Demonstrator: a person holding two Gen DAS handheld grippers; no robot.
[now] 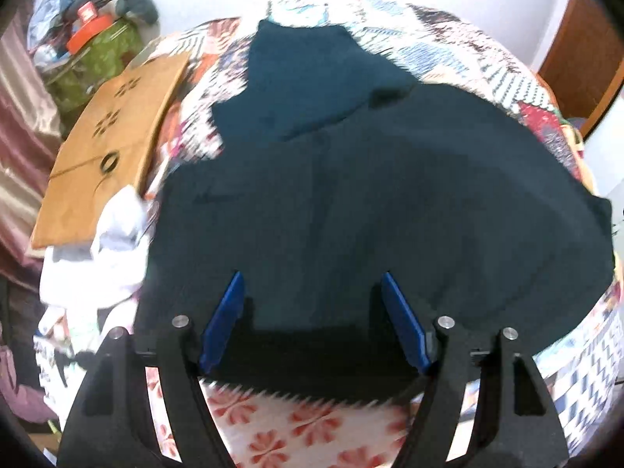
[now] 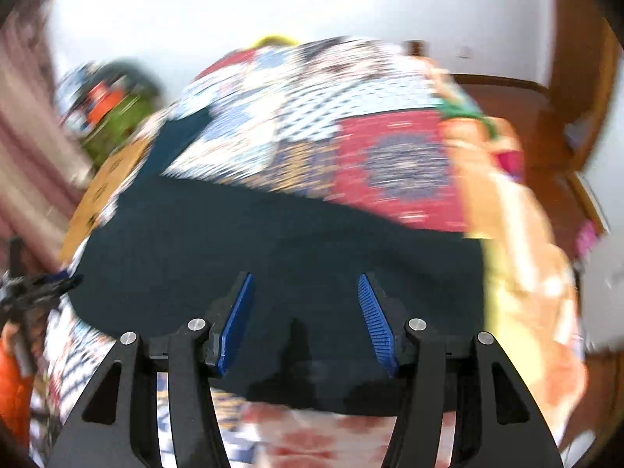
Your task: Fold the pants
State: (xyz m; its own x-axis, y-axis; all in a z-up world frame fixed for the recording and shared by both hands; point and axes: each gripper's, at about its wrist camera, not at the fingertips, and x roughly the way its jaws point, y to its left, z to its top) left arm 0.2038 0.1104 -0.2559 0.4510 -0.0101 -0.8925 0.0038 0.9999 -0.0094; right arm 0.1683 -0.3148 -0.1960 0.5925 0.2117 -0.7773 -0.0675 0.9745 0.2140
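Dark teal pants (image 1: 351, 195) lie spread over a patchwork bedspread (image 1: 448, 46), with a lighter teal part reaching toward the far end. My left gripper (image 1: 310, 279) hangs just above the pants' near edge. Its blue pads (image 1: 228, 312) stand wide apart with nothing pressed between them. The right wrist view is smeared by motion. There the pants (image 2: 273, 241) run across the middle, and my right gripper (image 2: 306, 277) is over their near edge, open, with only flat cloth below its pads (image 2: 374, 319).
A brown paper envelope (image 1: 113, 132) and crumpled white cloth (image 1: 113, 241) lie left of the pants. A green box with clutter (image 1: 97, 46) stands at the far left. An orange and yellow cloth (image 2: 518, 253) lies on the right. A wooden door (image 1: 581, 70) is far right.
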